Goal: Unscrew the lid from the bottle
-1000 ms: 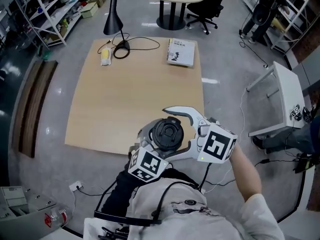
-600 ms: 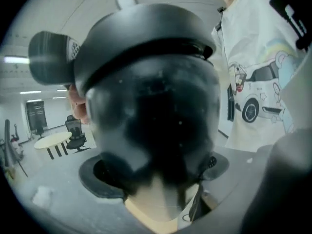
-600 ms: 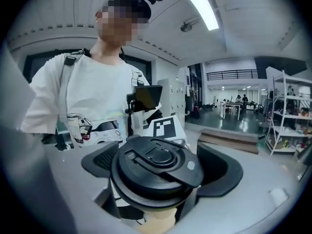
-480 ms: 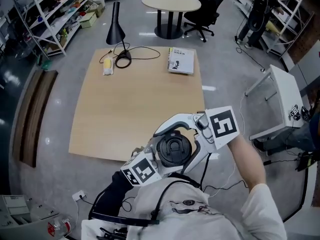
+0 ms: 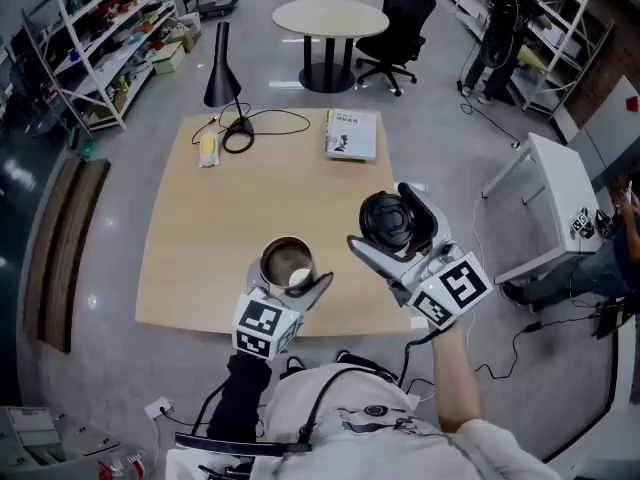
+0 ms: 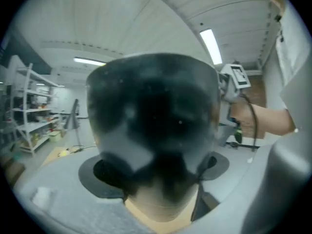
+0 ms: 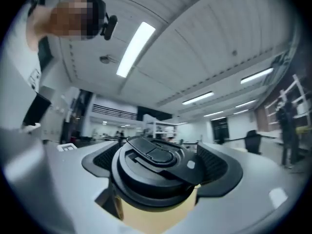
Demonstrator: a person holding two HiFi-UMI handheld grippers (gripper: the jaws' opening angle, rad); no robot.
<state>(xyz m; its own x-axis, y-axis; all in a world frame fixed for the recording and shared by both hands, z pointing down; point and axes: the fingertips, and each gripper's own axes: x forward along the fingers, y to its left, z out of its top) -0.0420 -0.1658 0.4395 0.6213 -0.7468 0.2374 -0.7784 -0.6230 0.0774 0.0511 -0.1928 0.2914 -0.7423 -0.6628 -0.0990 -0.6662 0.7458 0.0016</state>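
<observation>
Lid off! Black round plastic lid [image 5: 385, 218], seated on bottle half second back, now lifted right, clamped in right gripper [image 5: 393, 228]. Left gripper [image 5: 289, 280] grips open-mouthed steel bottle [image 5: 286, 261] over tan wooden table [image 5: 200, 218]. Unscrewing looks done.

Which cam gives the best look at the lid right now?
Right gripper view: the lid sits centred between the jaws, top and flip tab clear. Head view shows it small, off the bottle. Left gripper view: bottle fills it, no lid visible.
</observation>
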